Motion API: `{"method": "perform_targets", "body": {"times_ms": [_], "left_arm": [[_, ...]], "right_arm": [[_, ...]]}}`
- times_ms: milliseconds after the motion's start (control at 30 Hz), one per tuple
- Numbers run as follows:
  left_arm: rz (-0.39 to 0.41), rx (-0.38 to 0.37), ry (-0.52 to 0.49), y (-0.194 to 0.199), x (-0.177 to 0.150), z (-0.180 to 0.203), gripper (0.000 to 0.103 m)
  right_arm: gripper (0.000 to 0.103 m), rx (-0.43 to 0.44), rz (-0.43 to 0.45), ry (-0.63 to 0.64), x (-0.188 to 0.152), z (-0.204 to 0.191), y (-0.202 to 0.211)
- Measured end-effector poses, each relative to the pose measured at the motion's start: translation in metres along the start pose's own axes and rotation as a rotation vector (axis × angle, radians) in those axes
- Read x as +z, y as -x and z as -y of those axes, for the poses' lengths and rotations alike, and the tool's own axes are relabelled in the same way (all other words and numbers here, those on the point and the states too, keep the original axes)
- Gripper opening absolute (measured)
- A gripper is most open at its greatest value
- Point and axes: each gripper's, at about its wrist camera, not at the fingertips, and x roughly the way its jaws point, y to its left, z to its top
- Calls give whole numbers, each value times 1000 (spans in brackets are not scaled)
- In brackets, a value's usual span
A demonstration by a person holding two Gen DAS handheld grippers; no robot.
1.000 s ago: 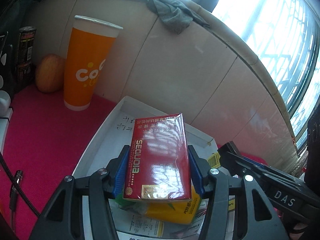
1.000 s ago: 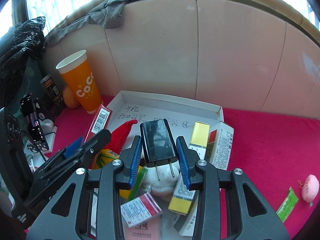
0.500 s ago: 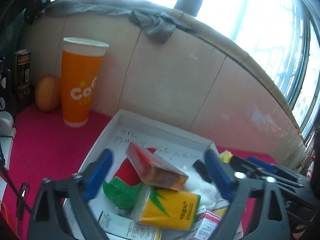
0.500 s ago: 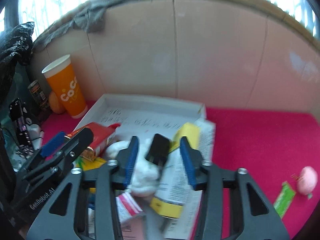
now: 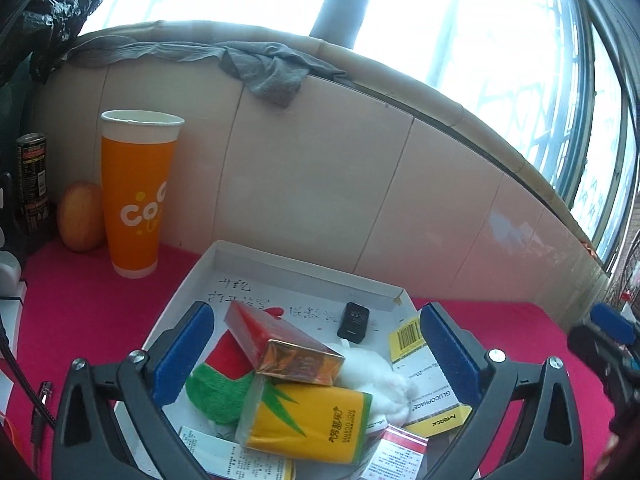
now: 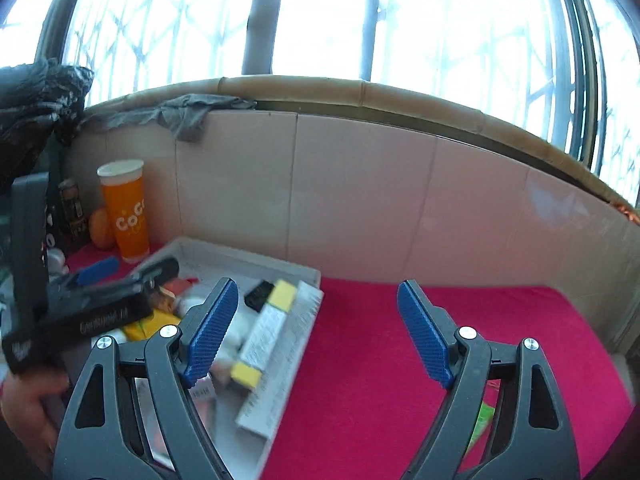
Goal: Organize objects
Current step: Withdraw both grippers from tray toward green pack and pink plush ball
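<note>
A white tray (image 5: 188,280) on the red cloth (image 6: 380,340) holds the gathered boxes, among them a red pack (image 5: 280,344) and a black charger (image 5: 353,322). Both the left gripper (image 5: 316,356) and right gripper (image 6: 316,332) hang spread and empty; a green packet (image 6: 482,420), low right of the right gripper, lies nearer that hand.

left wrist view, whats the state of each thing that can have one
left tool: open, holding nothing
right tool: open, holding nothing
red box: lying tilted on the pile in the tray
black charger: lying on the tray floor
white tray: piled with items
orange cup: upright, beside the tray
</note>
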Motion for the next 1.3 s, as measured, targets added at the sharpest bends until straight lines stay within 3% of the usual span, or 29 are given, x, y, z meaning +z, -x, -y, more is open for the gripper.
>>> {"method": "perform_targets", "body": {"times_ms": [267,500,600,833,1000,1133,1300], "left_arm": [[5,-25,-4,2,-1,3,103],[36,-66,156,9,5,-21,103],[40,-71,173,11,7,-23,103],[37,-157,55,16,4,15,103],[-17,-291,-64,18,-9,66,103],[-115,-385,-174,20,-28,118,103],[-259,-417,-358,21,-70,185,103]], "right_arm": [[83,-31,-71,-71,-31,44,23],[83,-90,-95,-179,-53,86,39],[83,-118,-102,-211,-62,103,45],[83,-203,-152,-304,-86,145,48],[83,-277,-194,-402,-104,180,47],[84,-306,-225,-477,-117,211,42],[84,-260,-300,-502,-127,242,10]]}}
